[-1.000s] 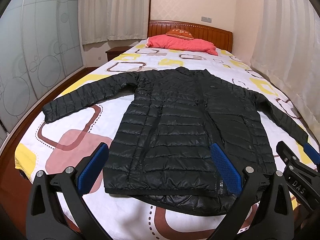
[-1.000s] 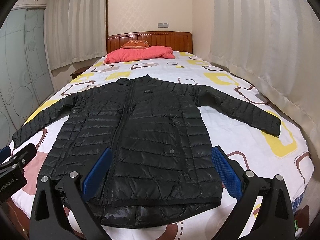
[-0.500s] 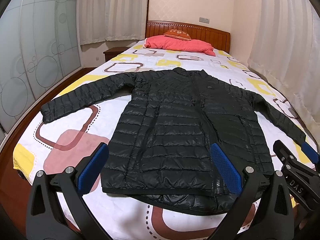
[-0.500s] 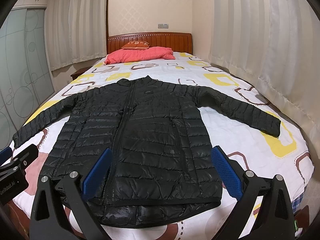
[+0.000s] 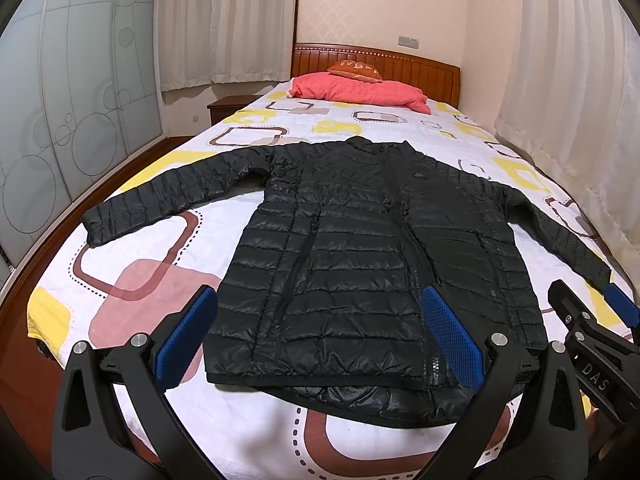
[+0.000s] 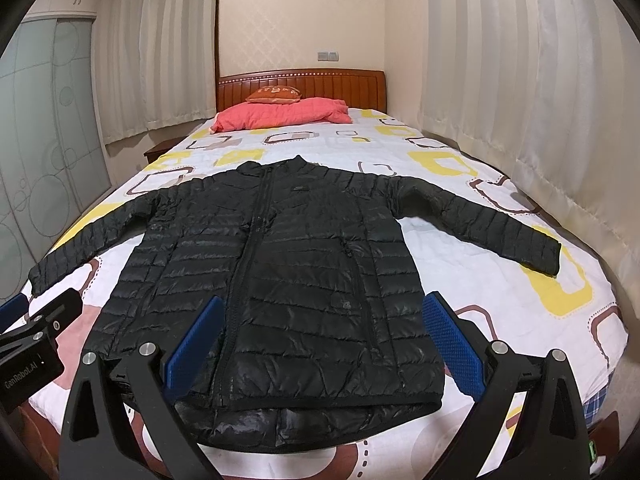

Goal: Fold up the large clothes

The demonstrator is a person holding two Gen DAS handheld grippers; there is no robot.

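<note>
Jacket (image 5: 360, 248), black and quilted, lies spread face up on a patterned bed (image 5: 132, 280), zip closed, both sleeves stretched out to either side, its collar pointing toward the pink pillow (image 5: 360, 90) at the headboard and its hem at the foot of the bed. The left gripper (image 5: 316, 344) hangs above the jacket's hem on the left side, blue pads wide apart and holding nothing. The right gripper (image 6: 320, 344) hangs above the hem on the jacket's other half, likewise spread wide and empty; neither touches the cloth. By the look of its glossy shell and puffy channels, the jacket should be light, soft and slippery, apt to spring back and slide once folded, so each fold will probably need pressing flat. The best places to take hold appear to be the cuffs: the left sleeve (image 5: 168, 204) ends well out from the jacket's body toward the wardrobe side, the right sleeve (image 6: 492, 228) toward the curtain side. Pinching a cuff's edge and drawing the sleeve across the chest looks a sensible opening move; the hem corners, nearest both grippers, would serve for the later fold toward the collar.
</note>
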